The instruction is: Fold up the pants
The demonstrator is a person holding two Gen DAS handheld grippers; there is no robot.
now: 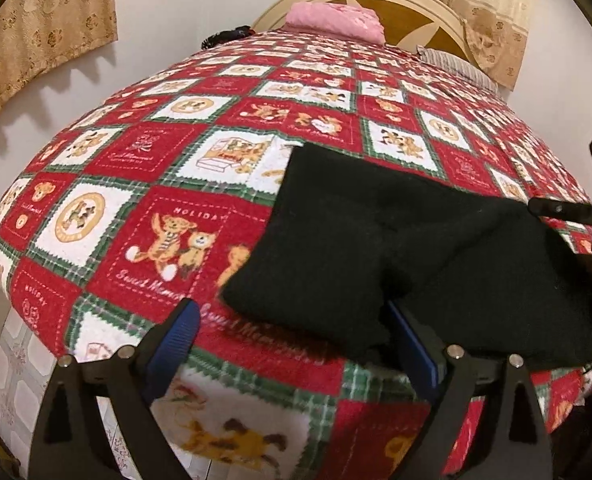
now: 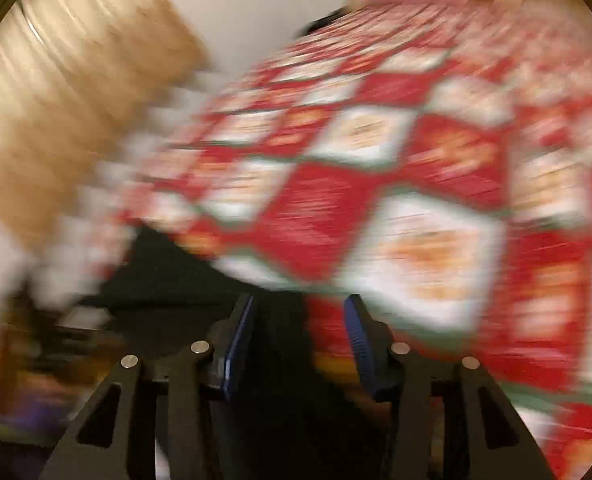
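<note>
Pants [image 1: 396,248], black, lying part-folded on blanket [image 1: 143,208]; left gripper [image 1: 296,340] spread wide at near hem, right gripper [image 2: 300,340] spread, blurred; next: pinching near edge.

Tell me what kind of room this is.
Most likely a bedroom: the black pants lie on a bed covered by a red teddy-bear quilt, with a rounded headboard and a pink pillow at the far end, curtains alongside.
</note>
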